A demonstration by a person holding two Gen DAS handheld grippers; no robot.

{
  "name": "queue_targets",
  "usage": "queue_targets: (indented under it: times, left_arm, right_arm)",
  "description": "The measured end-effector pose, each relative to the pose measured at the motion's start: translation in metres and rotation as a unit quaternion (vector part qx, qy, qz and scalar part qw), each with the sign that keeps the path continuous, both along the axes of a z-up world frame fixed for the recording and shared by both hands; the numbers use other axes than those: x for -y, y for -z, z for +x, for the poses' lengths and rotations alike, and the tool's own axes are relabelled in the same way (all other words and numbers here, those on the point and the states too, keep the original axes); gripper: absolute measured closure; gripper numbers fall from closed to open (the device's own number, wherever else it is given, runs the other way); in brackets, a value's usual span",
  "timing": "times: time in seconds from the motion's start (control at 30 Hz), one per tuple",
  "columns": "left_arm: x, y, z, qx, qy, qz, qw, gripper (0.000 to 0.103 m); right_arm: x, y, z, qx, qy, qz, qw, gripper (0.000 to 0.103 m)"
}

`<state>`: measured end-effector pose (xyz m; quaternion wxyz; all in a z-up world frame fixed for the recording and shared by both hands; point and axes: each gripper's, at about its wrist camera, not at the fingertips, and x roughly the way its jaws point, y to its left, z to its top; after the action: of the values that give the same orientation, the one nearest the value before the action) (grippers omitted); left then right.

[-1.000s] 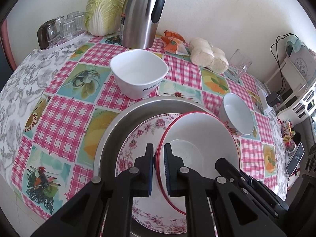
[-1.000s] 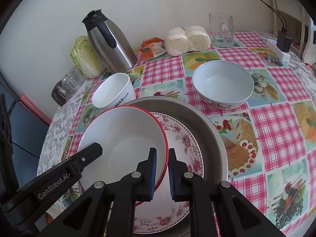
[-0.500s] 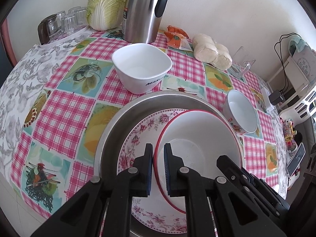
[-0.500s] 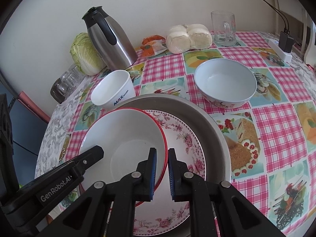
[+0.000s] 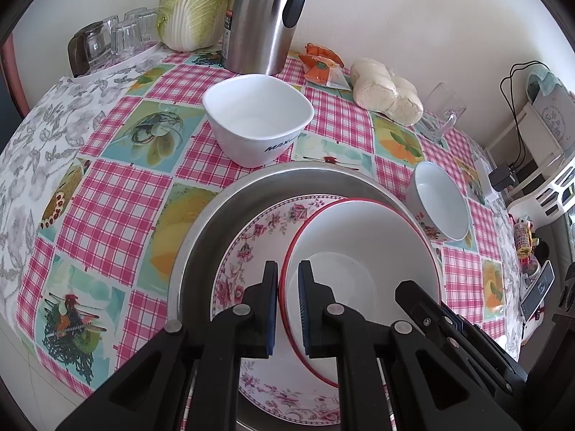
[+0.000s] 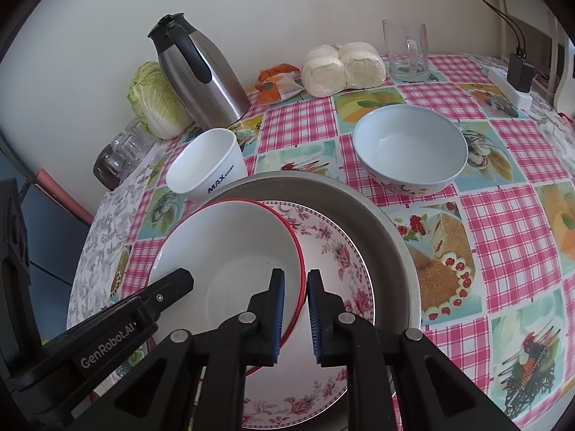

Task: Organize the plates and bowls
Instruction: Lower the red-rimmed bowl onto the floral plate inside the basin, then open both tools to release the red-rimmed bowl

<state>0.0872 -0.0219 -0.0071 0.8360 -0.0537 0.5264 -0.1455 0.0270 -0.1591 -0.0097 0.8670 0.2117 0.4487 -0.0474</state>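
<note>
Desk (image 6: 510, 215) in pink-checked cloth bearing a steel basin (image 6: 388, 222); inside it, a floral plate (image 6: 341, 262) under the red-rimmed bowl (image 6: 222, 248). White bowl (image 6: 205, 165) marked "MAX". Left hand-held gripper (image 5: 288, 301), lettered "GenRobot.AI", clamps the red rim; right hand-held gripper (image 6: 295, 309), just widening, straddles it loosely.

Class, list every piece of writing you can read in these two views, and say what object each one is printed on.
"MAX": on the side of the square white bowl, followed by small characters too small to read.
"GenRobot.AI": on the arm of the left tongs, seen from the right wrist view.
Label on the steel jug: too small to read.
Orange packet: print blurred.
</note>
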Motion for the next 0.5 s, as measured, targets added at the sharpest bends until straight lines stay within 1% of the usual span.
queue_targets:
  times: [0.13, 0.23, 0.5]
  left_arm:
    - [-0.0007, -0.0008, -0.0004, 0.003, -0.001, -0.001, 1.0, 0.094]
    - [-0.0017, -0.0031, -0.0013, 0.007, -0.004, -0.001, 1.0, 0.091]
    - [-0.0052, -0.0085, -0.0036, 0.017, -0.01, -0.001, 0.9998, 0.091]
  right_arm:
    - [-0.0001, 0.0003, 0.0003, 0.001, -0.001, 0.002, 1.0, 0.087]
    - [-0.0003, 0.0004, 0.0003, 0.001, -0.001, 0.0, 1.0, 0.087]
    - [0.0028, -0.0014, -0.0012, 0.001, 0.004, 0.0, 1.0, 0.087]
